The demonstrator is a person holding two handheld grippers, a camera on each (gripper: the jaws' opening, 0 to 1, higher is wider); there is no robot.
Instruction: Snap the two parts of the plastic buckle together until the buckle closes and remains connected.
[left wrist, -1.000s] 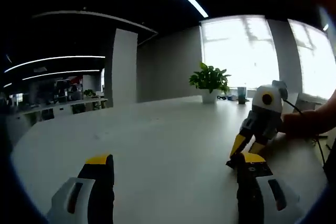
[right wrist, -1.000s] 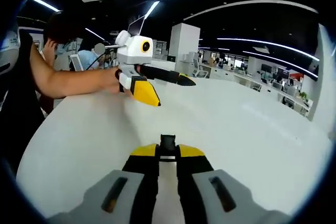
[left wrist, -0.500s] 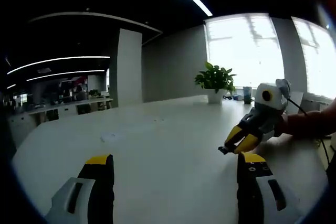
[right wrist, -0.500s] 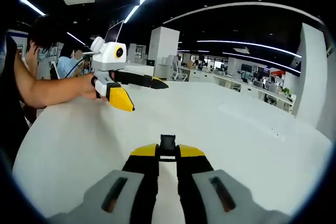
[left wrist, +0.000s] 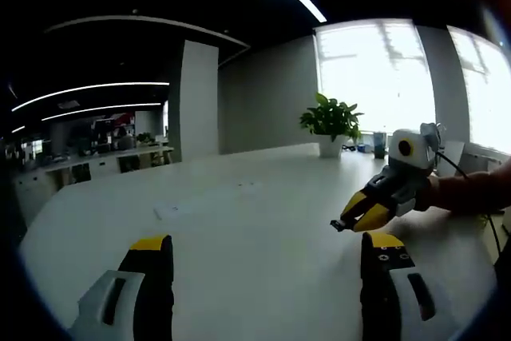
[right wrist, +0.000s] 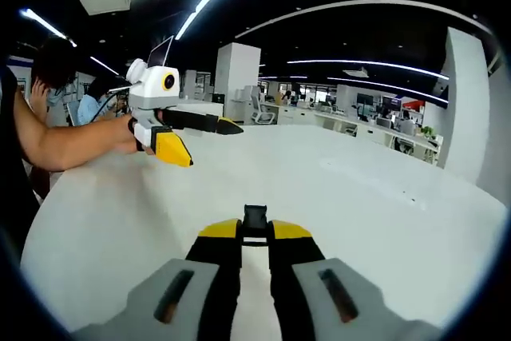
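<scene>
No legible text or labels, seemingly.

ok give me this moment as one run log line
left gripper: open, empty | right gripper: shut on buckle part | both raised over white table | buckle: not joined

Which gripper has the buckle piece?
The right gripper: its jaws are shut on a black buckle piece. The left gripper is open, holding nothing.

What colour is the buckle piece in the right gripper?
Black buckle piece, clearest in the right gripper view.
</scene>
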